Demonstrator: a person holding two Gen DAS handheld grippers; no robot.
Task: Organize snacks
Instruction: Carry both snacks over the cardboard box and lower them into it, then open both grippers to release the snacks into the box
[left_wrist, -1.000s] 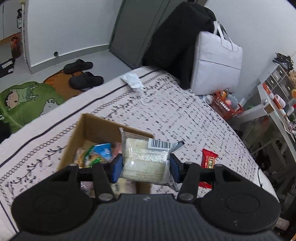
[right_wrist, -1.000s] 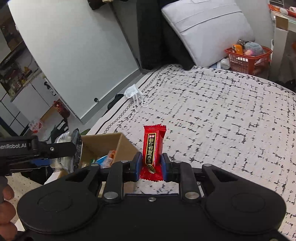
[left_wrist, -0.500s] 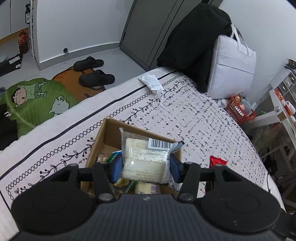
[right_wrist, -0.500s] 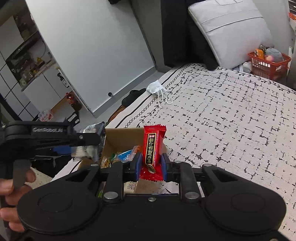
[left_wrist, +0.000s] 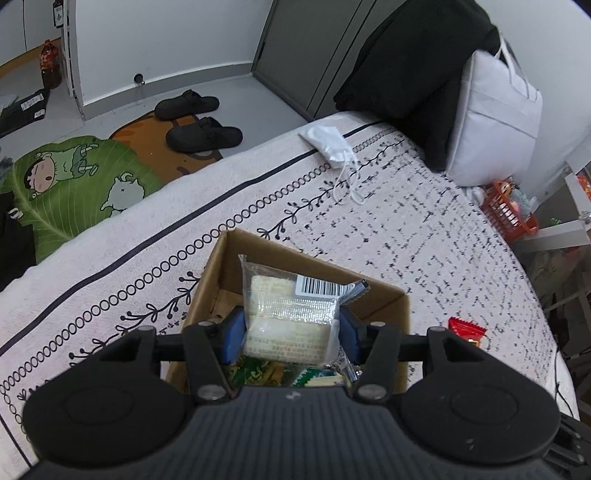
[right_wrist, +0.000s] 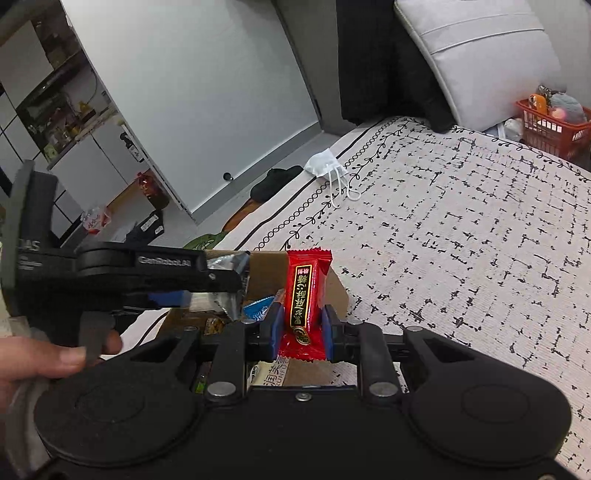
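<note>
Both my hands have carried their snacks over the cardboard box (left_wrist: 376, 299) on the bed (left_wrist: 424, 236). My left hand-held gripper (left_wrist: 291, 332) clamps a clear rice-cake packet (left_wrist: 288, 314); my right hand-held gripper (right_wrist: 300, 328) pinches an upright red candy bar (right_wrist: 304, 295). Next, I judge, comes lowering and releasing them inside, among wrappers already there.
</note>
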